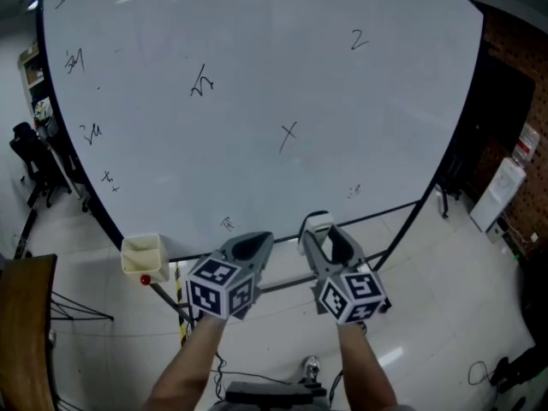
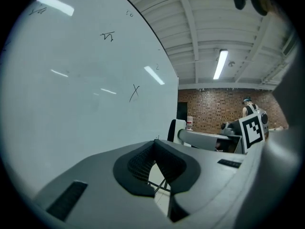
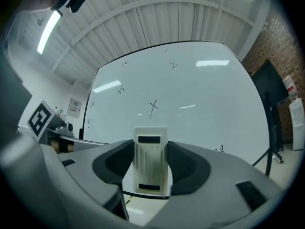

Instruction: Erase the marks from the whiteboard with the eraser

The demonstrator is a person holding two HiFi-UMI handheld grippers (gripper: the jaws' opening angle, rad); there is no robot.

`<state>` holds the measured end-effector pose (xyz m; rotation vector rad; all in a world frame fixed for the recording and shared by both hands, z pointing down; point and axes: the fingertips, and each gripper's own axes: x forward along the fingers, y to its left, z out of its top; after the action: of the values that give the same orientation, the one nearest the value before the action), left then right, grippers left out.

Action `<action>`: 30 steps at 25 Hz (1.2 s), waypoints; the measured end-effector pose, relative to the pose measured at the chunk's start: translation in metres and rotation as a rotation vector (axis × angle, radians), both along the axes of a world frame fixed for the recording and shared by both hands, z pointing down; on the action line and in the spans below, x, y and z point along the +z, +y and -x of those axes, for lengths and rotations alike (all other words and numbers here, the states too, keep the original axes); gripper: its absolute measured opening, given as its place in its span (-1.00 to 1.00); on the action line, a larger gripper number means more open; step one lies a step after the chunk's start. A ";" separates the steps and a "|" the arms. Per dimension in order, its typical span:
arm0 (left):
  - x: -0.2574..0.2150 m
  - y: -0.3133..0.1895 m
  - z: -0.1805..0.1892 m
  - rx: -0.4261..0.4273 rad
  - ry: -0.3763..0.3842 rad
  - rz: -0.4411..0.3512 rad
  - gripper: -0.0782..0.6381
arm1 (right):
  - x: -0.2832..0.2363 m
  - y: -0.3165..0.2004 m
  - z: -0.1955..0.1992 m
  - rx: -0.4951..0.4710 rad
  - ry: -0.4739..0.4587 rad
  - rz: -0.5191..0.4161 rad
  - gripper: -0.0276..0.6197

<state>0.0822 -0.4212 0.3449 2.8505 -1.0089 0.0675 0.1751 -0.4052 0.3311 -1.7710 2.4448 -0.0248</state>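
The eraser (image 3: 151,160) is clamped in the right gripper (image 3: 151,171), a pale ribbed block standing upright between the jaws with its long axis running out along them toward the whiteboard (image 1: 257,58). The left gripper (image 2: 155,147) has its jaws pressed together on nothing and sits just beside the right one, low in front of the board's bottom edge.

From where I stand, the whole job lies up and ahead of the eraser. The board rises above both grippers, and the eraser looks clear of its surface, though I can't be sure of that from the head view. The X mark (image 1: 288,135) is the nearest bold stroke, above the right gripper and a touch to its left; in the right gripper view it sits almost directly over the top of the eraser. A faint squiggle (image 1: 354,192) lies lower, to the right, and another small mark (image 1: 227,223) sits by the bottom edge, above the left gripper. A "2" (image 1: 358,39) is high on the right, a scribble (image 1: 202,82) is up left of centre, and more marks run down the left side.

The right arm carries the tool, so I'd expect it to lift and press the eraser's face flat to the board; nothing looks wiped yet
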 end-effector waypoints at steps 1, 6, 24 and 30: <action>-0.002 0.004 0.000 0.003 0.000 -0.004 -0.77 | -0.002 0.004 0.002 -0.005 0.003 -0.005 -0.21; -0.009 0.020 0.004 0.005 0.007 -0.017 -0.77 | -0.011 0.020 0.012 -0.001 0.034 -0.022 -0.21; -0.015 0.033 0.011 0.009 0.009 -0.032 -0.77 | -0.023 0.027 0.030 -0.014 0.068 -0.049 -0.21; -0.018 0.034 0.012 0.007 0.016 -0.039 -0.77 | -0.027 0.027 0.033 -0.022 0.073 -0.058 -0.21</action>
<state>0.0701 -0.3876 0.3273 2.8851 -1.0076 0.0260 0.1417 -0.3782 0.3038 -1.7507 2.4880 0.1091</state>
